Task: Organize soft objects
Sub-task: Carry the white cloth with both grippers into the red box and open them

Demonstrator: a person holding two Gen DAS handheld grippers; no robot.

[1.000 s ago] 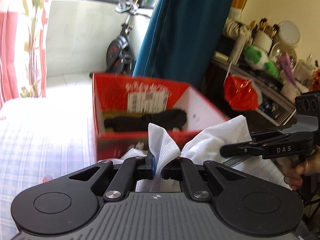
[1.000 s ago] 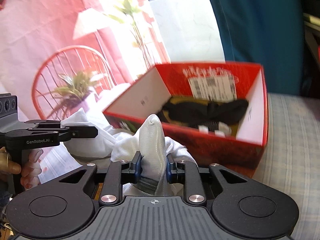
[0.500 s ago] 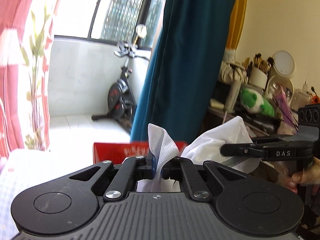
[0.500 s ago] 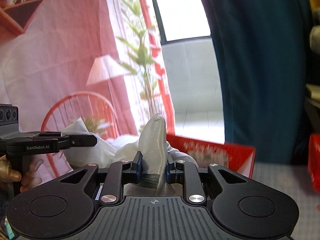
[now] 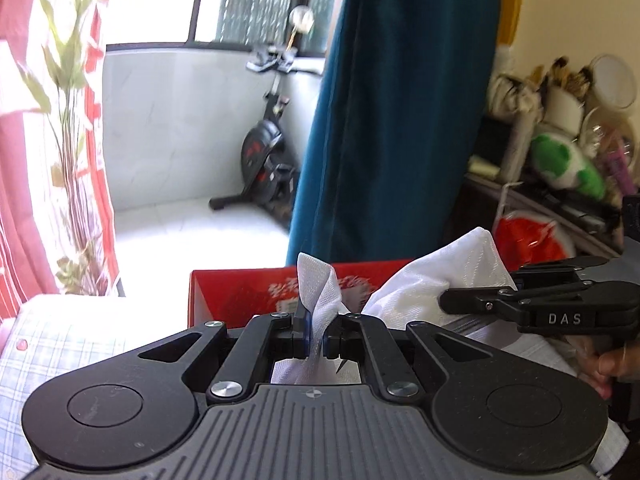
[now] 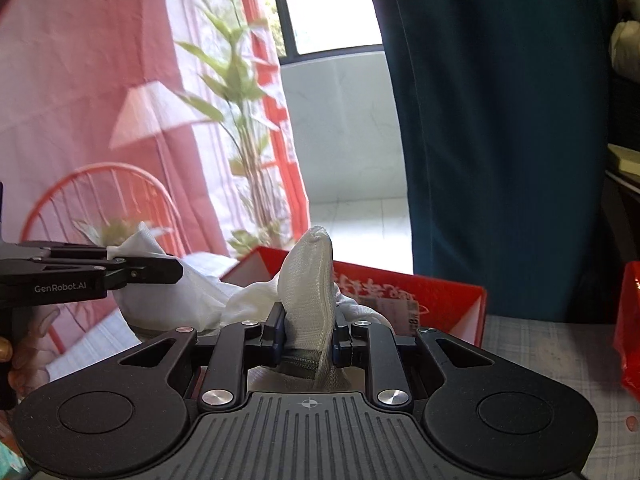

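holding a white cloth [image 5: 440,280] stretched between them, the left gripper [image 5: 316,336] and right gripper [image 6: 308,336] each pinch one end above the red box [image 5: 248,296]; both should lower together, keeping tension even, so the cloth settles inside

Daylight pours through the window [image 5: 256,4], blowing out the balcony floor [image 5: 192,236]; shelf clutter [image 5: 560,128] looks smeared, and fisheye edges bend and darken.
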